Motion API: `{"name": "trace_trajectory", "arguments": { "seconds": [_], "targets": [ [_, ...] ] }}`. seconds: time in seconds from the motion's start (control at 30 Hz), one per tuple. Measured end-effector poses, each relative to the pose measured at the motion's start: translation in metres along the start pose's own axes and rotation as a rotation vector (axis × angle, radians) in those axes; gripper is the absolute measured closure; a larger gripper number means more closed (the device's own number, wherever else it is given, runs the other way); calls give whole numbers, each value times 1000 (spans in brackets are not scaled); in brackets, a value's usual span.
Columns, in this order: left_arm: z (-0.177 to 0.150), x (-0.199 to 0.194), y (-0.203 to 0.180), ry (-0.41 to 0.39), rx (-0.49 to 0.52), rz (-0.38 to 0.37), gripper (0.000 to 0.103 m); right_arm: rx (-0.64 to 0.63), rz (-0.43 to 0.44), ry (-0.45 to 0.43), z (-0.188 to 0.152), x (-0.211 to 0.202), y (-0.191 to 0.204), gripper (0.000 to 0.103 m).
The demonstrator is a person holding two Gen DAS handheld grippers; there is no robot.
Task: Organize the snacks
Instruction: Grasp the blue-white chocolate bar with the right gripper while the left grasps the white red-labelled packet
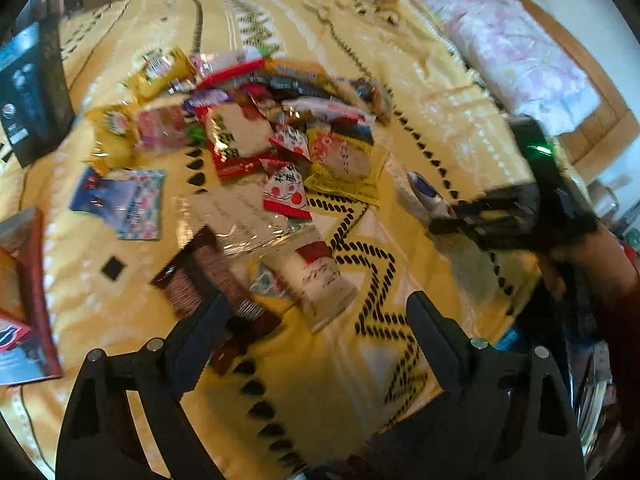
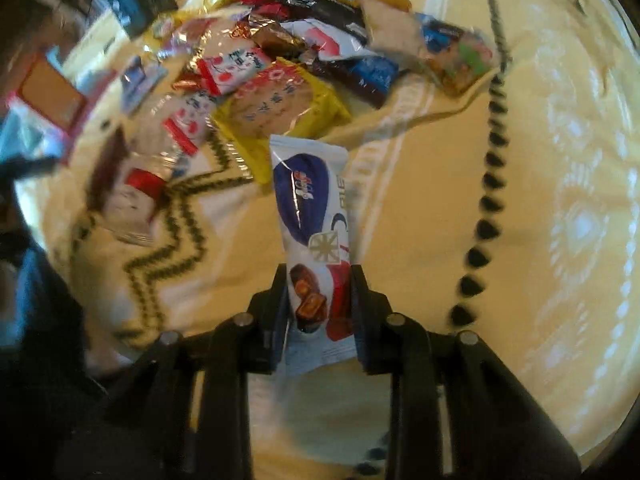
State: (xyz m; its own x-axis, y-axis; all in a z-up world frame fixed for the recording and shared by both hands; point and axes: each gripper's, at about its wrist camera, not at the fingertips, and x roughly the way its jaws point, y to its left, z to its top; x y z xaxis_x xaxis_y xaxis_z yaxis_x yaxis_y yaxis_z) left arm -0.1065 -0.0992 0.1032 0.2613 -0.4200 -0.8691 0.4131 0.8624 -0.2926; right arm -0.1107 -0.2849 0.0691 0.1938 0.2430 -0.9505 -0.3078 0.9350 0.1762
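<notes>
A heap of snack packets (image 1: 264,120) lies on a yellow patterned cloth (image 1: 320,380); the same snack heap (image 2: 288,48) fills the top of the right wrist view. My right gripper (image 2: 320,280) is shut on a white and blue snack bar packet (image 2: 308,200), pinched at its near end. In the left wrist view that right gripper (image 1: 444,224) sits at the right with the white and blue packet (image 1: 424,192) at its tips. My left gripper (image 1: 320,308) hangs open above the cloth, near a brown packet (image 1: 208,280) and a white packet (image 1: 316,280), with nothing between its fingers.
A dark box (image 1: 32,92) stands at the left edge of the cloth. An orange and red box (image 1: 20,292) lies at the near left. Pink and white bedding (image 1: 512,44) is piled at the far right. A blue packet (image 1: 120,200) lies apart from the heap.
</notes>
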Motion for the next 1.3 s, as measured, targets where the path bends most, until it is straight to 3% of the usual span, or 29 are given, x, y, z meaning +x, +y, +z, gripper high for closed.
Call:
{"name": "trace_trajectory", "arguments": {
  "seconds": [0.1, 0.23, 0.4, 0.5, 0.6, 0.67, 0.87, 0.97, 1.07, 1.17, 1.23, 1.3],
  "targets": [
    [7, 24, -7, 39, -1, 24, 11, 22, 0, 6, -13, 6, 6, 72],
    [13, 46, -11, 62, 24, 133, 11, 16, -35, -17, -19, 15, 4, 71],
    [18, 61, -4, 85, 4, 176, 13, 4, -46, -46, -24, 8, 10, 71],
    [17, 72, -6, 95, 19, 215, 23, -2, -63, -53, -19, 11, 16, 71],
    [13, 80, -6, 115, 31, 228, 50, 11, -65, -56, -14, 17, 28, 71],
    [11, 79, -7, 98, 45, 243, 54, 24, -63, -64, -12, 24, 22, 70],
    [11, 78, -6, 93, 47, 248, 52, 53, -94, -122, -8, 10, 18, 54],
    [11, 79, -6, 88, 47, 264, 42, 71, -74, -122, -5, 15, 15, 54],
    [15, 87, -10, 85, 51, 271, 42, 62, -88, -92, -3, 27, 21, 54],
    [16, 90, -12, 82, 61, 276, 42, 52, -107, -108, -7, 27, 26, 62],
    [16, 91, -14, 76, 83, 285, 51, 76, -117, -127, -10, 26, 23, 73],
    [16, 90, -18, 60, 113, 300, 54, 110, -99, -154, -14, 23, 18, 74]
  ]
}}
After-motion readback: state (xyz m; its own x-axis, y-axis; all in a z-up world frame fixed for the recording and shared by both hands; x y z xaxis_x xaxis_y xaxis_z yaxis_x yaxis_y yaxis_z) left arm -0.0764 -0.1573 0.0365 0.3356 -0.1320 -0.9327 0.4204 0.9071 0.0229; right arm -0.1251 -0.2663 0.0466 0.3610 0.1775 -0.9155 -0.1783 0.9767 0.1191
